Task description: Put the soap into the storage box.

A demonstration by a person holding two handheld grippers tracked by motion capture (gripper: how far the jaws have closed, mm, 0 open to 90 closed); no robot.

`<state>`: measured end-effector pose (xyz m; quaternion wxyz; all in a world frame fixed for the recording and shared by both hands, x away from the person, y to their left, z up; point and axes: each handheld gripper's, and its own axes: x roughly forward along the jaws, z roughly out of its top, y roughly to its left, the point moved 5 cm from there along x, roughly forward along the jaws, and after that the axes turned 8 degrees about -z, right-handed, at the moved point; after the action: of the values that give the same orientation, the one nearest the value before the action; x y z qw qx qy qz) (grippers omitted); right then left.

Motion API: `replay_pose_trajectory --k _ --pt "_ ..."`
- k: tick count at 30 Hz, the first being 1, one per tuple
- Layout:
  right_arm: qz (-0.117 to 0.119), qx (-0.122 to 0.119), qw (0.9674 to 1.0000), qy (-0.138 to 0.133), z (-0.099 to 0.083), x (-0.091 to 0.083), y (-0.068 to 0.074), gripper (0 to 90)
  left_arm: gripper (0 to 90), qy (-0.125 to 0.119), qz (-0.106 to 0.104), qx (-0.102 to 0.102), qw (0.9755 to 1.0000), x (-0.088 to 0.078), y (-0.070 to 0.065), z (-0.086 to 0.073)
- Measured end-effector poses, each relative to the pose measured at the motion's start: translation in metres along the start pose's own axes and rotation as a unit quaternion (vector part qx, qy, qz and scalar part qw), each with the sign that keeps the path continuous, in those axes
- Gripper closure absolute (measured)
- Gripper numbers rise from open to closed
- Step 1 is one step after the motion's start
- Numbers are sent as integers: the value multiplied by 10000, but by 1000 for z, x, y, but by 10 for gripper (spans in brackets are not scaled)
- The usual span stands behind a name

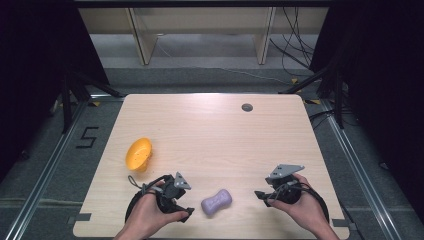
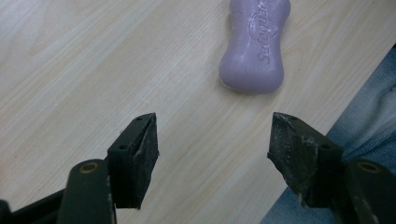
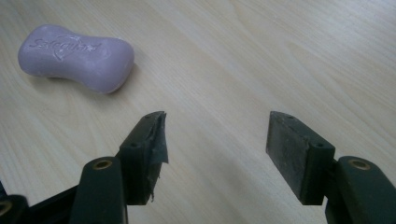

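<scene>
Lilac soap bar (image 1: 216, 201), one, waisted, lies near the table's (image 1: 210, 125) front edge, between both grippers. Judged hard, light and slick; best pinched across the narrow waist. Left gripper (image 2: 212, 140), one, jaws spread, nothing held, just beside the bar. Right gripper (image 3: 217, 140), one, likewise agape. Yellow bowl (image 1: 138, 153), one, near the left edge.

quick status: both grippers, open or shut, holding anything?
Left gripper: open, empty; purple waisted soap bar lies ahead of it.
Right gripper: open, empty.
</scene>
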<state>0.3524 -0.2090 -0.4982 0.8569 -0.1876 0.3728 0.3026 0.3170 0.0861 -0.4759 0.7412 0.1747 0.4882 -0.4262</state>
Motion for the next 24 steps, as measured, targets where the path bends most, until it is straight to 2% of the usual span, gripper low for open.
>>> replay_pose_trajectory --k 1,6,7,10,12,13,14,18,19,20,24 --pt "64 -64 9999 -52 1 1 0 384 325 5 -39 5 10000 2 0 4" --pt "48 -73 9999 -74 1 1 -1 385 335 68 -116 -39 9999 7 1 9" --pt "13 7 10000 36 0 -1 0 385 337 87 -100 -29 9999 7 0 10" --pt "-5 1 10000 -5 0 0 0 385 337 120 -145 -35 9998 11 -1 14" --pt "28 -23 10000 79 0 -2 -1 385 337 146 -171 -44 9997 12 -2 15" --pt "52 75 9999 113 0 -3 1 385 336 179 -152 25 9997 12 -2 17" --pt "50 73 9999 113 0 -3 0 385 336 254 -177 106 9995 12 -2 19" --pt "25 -17 10000 73 0 -2 -1 385 336 363 -224 136 9990 14 -1 22" --pt "30 2 10000 81 0 -2 0 385 336 368 -220 72 9991 16 -2 24" --pt "27 -10 10000 69 0 -2 -1 385 337 421 -206 144 9988 17 -1 25" --pt "30 -9 10000 75 0 -2 -1 385 336 457 -231 50 9987 22 -3 30"
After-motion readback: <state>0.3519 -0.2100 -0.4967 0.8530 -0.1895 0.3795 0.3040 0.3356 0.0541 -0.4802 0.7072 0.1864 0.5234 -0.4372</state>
